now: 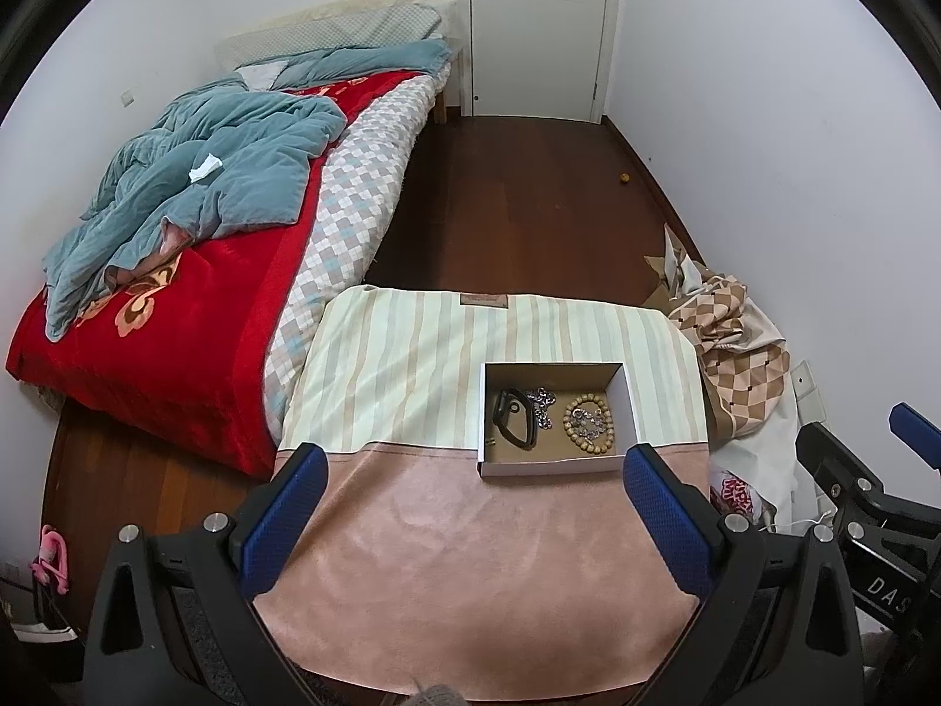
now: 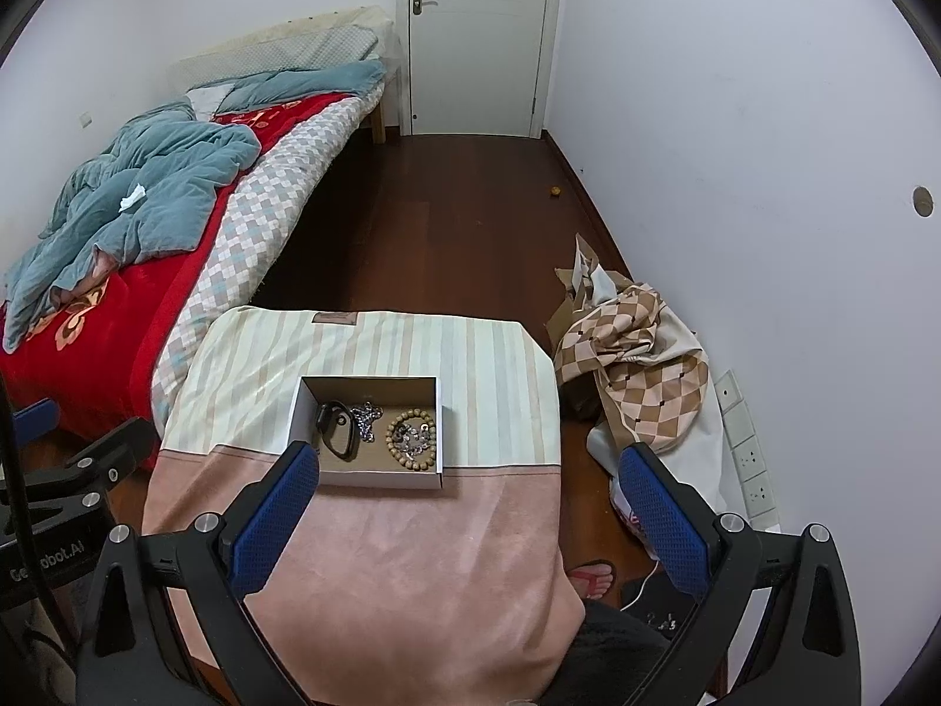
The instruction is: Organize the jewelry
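A shallow white cardboard box (image 1: 553, 466) with a brown floor sits on a cloth-covered table (image 1: 447, 559). Inside lie a black wristband (image 1: 513, 418), a silver chain (image 1: 544, 406) and a wooden bead bracelet (image 1: 588, 420) around small silver pieces. The box (image 2: 376, 479), wristband (image 2: 336, 430), chain (image 2: 367, 419) and bead bracelet (image 2: 411, 438) also show in the right wrist view. My left gripper (image 1: 477, 462) is open and empty, held above the table's near part. My right gripper (image 2: 464, 462) is open and empty, above the table's right side.
A bed (image 1: 176, 317) with a red blanket and blue quilt stands left of the table. Crumpled checked fabric (image 2: 635, 347) lies on the wooden floor at the right by the wall. A white door (image 2: 479, 35) is at the back. A red slipper (image 2: 594, 579) lies beside the table.
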{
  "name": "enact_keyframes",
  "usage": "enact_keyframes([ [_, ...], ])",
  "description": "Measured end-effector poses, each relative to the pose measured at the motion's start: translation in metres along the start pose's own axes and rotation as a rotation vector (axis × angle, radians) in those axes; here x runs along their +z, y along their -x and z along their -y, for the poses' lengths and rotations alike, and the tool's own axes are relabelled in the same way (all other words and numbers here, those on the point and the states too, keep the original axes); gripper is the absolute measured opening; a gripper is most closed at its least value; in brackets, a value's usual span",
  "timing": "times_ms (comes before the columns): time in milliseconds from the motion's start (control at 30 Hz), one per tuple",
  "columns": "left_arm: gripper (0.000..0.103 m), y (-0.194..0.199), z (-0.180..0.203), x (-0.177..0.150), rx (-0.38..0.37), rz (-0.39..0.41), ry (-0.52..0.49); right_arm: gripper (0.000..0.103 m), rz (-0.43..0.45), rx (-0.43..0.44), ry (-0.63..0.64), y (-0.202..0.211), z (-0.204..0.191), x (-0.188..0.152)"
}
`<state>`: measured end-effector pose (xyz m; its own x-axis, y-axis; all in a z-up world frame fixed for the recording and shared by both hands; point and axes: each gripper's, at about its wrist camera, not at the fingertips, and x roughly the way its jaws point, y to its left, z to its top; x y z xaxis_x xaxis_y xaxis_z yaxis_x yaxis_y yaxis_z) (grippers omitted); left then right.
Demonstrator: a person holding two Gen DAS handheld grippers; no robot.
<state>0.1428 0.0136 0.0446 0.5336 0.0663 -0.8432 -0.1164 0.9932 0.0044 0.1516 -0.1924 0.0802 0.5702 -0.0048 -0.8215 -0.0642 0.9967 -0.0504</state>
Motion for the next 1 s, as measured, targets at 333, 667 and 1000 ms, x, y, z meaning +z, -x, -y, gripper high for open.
enact_keyframes([
  [333,0.103,0.000,-0.001,-0.004,0.003,0.002,-0.002,0.103,-0.001,0.001,0.001,0.000,0.001,-0.001],
  [667,0.103,-0.001,-0.003,-0.008,0.002,-0.007,0.001,0.103,-0.006,0.000,0.006,0.000,0.002,-0.006],
  [1000,0.103,-0.003,-0.003,-0.010,0.002,-0.010,0.001,0.103,-0.013,-0.001,0.011,-0.002,0.002,-0.010],
])
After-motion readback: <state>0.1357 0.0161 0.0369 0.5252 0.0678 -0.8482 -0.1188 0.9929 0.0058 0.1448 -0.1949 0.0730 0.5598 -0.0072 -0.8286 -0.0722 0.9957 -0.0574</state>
